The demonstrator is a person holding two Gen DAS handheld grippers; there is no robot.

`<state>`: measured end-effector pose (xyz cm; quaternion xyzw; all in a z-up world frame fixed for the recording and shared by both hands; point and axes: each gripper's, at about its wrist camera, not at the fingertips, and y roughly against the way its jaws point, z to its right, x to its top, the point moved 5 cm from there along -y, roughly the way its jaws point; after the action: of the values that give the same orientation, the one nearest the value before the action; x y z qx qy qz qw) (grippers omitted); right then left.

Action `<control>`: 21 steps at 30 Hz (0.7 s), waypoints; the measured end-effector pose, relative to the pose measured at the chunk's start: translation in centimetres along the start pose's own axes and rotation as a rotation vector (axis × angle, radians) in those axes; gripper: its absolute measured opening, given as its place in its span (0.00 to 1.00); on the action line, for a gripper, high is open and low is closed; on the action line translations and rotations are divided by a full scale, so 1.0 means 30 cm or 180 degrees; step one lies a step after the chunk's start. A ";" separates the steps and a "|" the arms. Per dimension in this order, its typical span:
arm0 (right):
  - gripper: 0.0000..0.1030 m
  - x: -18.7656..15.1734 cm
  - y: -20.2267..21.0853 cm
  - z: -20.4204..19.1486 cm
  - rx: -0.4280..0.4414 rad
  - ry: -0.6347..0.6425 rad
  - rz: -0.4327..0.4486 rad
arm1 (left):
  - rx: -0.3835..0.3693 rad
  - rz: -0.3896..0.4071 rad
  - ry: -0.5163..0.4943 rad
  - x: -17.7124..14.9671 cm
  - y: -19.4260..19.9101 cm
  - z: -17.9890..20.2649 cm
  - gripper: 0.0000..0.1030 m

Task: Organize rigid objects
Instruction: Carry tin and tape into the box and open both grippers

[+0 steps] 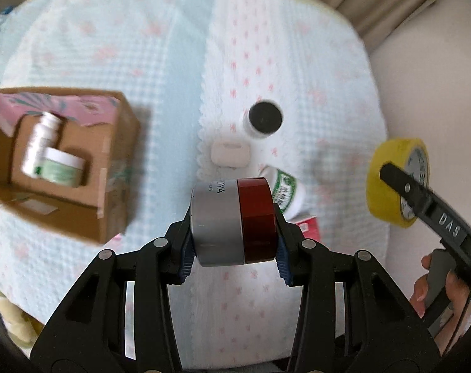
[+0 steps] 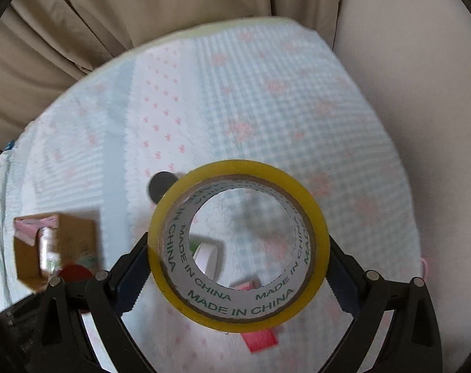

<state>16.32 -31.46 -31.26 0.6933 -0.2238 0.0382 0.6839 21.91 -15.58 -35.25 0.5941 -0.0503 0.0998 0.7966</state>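
Note:
My left gripper (image 1: pixel 233 251) is shut on a silver jar with a dark red lid (image 1: pixel 232 220), held above the bed. My right gripper (image 2: pixel 238 276) is shut on a yellow tape roll (image 2: pixel 238 245); the roll also shows at the right of the left wrist view (image 1: pixel 397 183). An open cardboard box (image 1: pixel 111 168) lies on the left and holds a white bottle (image 1: pixel 41 143) and a green-labelled jar (image 1: pixel 62 171). The box also shows in the right wrist view (image 2: pixel 80 236).
On the patterned bedspread (image 1: pixel 111 46) lie a white bottle with a black cap (image 1: pixel 265 119), a flat white case (image 1: pixel 230 154), a green-labelled bottle (image 1: pixel 286 192) and a pink packet (image 1: pixel 310 228). Beige curtains (image 2: pixel 142 9) hang beyond the bed.

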 end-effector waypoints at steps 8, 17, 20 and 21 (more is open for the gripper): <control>0.96 -0.055 0.273 -0.151 0.0131 0.0335 0.0259 | 0.0052 0.0481 0.0019 -0.023 0.354 -0.114 0.38; 0.96 -0.147 0.431 -0.454 0.0343 0.0558 0.0404 | 0.0106 0.0723 0.0052 -0.027 0.582 -0.405 0.38; 0.96 -0.175 0.441 -0.594 0.0400 0.0590 0.0419 | 0.0129 0.0741 -0.0008 -0.014 0.620 -0.523 0.38; 0.96 -0.184 0.437 -0.642 0.0407 0.0593 0.0416 | 0.0118 0.0739 -0.0025 -0.006 0.630 -0.567 0.38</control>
<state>11.48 -10.96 -19.85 0.7128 -0.2011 0.1611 0.6523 16.96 5.87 -22.50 0.5993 -0.1201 0.1899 0.7683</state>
